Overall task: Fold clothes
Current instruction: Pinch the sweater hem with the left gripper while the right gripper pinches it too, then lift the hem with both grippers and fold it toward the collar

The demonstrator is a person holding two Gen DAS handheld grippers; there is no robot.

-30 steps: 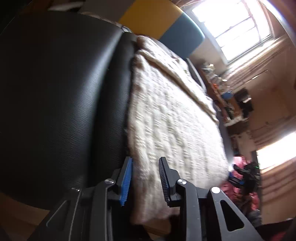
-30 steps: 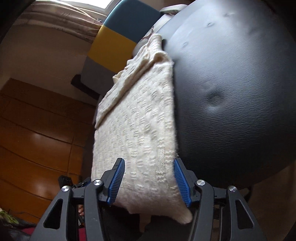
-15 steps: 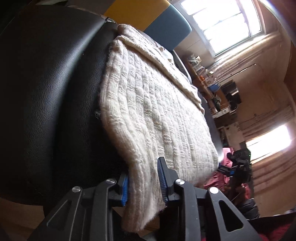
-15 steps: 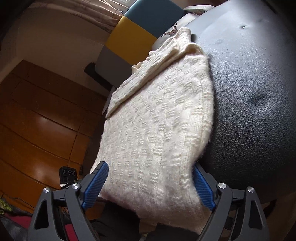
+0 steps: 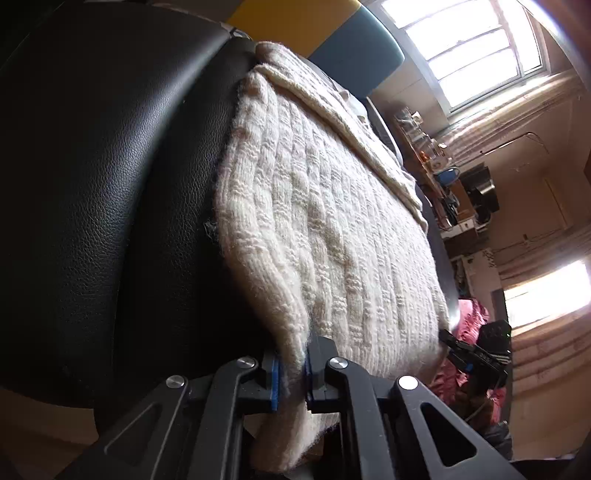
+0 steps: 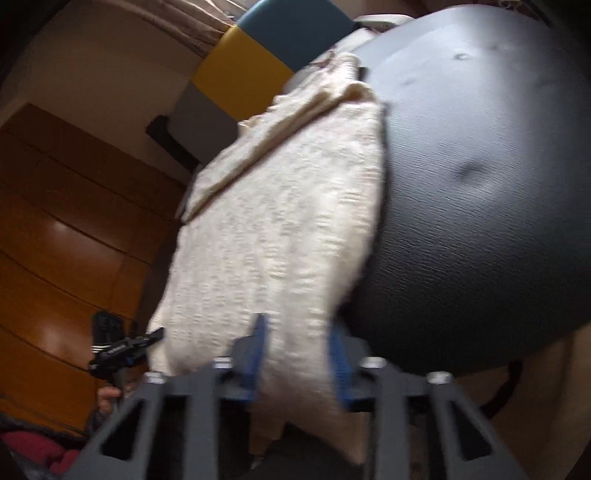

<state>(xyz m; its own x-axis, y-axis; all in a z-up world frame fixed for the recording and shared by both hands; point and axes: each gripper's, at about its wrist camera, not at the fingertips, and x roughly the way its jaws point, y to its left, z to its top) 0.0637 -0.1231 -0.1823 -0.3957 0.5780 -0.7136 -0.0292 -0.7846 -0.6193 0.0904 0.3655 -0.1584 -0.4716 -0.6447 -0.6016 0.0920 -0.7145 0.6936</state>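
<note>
Black leather-look upholstery (image 5: 110, 206) fills most of both wrist views, a rounded padded seat or ottoman with dimpled buttons showing in the right wrist view (image 6: 480, 206). Across it lies a cream knitted sweater (image 5: 332, 229), folded into a long band, its near hem hanging over the near edge of the padding.

On the left gripper (image 5: 292, 373), the jaws are clenched on the near left corner of the sweater: the blue pads press the knit from both sides, and a flap of fabric hangs down below them. On the right gripper (image 6: 295, 365), the jaws straddle the sweater's (image 6: 280, 236) near right corner with the blue pads on either side of the cloth. That view is blurred, so I cannot tell whether the pads are pressing the fabric or only flanking it.

Outward from the jaws, the sweater runs to the far end of the padding, where a folded sleeve or collar ridge lies on top. Beyond it stands a yellow and teal cushion block (image 5: 317, 33). A bright window (image 5: 472, 48) and cluttered shelves (image 5: 454, 192) sit at the far right of the left wrist view, wooden flooring (image 6: 66, 236) at the left of the right wrist view.
</note>
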